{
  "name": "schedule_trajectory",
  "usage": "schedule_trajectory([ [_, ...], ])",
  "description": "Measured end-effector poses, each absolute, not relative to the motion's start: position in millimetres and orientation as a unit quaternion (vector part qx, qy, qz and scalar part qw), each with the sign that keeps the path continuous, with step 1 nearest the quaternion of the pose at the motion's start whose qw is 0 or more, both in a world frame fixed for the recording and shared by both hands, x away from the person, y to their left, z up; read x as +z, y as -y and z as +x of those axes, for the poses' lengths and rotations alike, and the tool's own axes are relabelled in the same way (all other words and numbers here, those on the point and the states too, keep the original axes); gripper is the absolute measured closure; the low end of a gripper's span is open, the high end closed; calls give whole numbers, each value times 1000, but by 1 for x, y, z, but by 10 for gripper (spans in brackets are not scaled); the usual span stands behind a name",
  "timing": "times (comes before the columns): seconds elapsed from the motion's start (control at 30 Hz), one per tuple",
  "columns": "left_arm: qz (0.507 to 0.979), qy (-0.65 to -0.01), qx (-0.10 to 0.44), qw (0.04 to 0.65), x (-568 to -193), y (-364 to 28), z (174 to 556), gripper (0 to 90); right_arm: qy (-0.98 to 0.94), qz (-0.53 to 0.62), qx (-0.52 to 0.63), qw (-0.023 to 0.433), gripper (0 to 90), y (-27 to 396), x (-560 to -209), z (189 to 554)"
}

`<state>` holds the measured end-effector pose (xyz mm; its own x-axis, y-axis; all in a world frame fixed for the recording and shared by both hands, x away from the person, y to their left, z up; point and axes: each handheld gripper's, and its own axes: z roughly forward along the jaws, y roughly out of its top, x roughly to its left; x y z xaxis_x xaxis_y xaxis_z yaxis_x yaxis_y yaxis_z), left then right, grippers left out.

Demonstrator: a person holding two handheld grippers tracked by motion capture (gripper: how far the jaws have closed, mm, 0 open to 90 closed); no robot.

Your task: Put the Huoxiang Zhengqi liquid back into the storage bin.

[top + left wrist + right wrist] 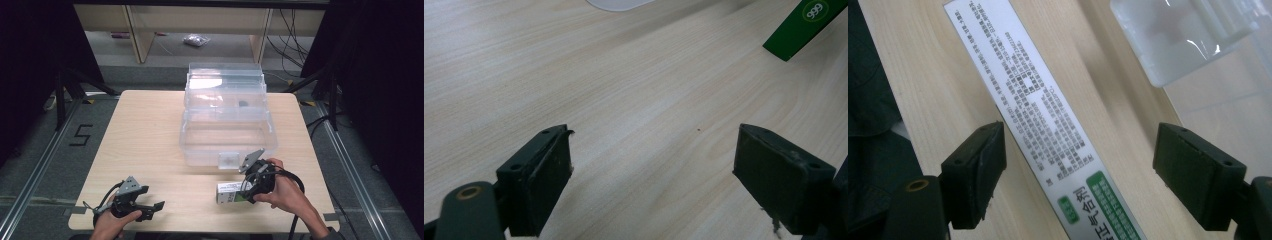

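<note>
On the near right part of the wooden table (150, 130), a small white and green box (229, 192) lies flat, its long white face covered in small dark print with a green end. The right gripper (250, 186) hangs just over it, jaws spread wide to either side. The left gripper (150, 207) sits near the front left edge, jaws also wide apart. A clear plastic bin (227, 125) stands behind the box.

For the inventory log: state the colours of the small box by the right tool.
White with black print and green panels: the box, clearest in the right gripper view.
</note>
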<state>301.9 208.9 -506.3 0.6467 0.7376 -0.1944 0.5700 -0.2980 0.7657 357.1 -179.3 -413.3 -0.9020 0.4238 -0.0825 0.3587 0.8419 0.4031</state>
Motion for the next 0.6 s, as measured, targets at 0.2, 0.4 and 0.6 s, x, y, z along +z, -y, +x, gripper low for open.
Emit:
schedule_trajectory([
  [0.2,802,-405,97,428,-507,-210,302,149,-961,195,184,71,242,172,-418,360],
  [0.4,801,-405,99,430,-506,-209,302,149,-965,180,178,68,267,168,-421,361],
  [0.6,804,-404,102,425,-506,-210,302,149,-968,178,166,61,291,164,-423,360],
])
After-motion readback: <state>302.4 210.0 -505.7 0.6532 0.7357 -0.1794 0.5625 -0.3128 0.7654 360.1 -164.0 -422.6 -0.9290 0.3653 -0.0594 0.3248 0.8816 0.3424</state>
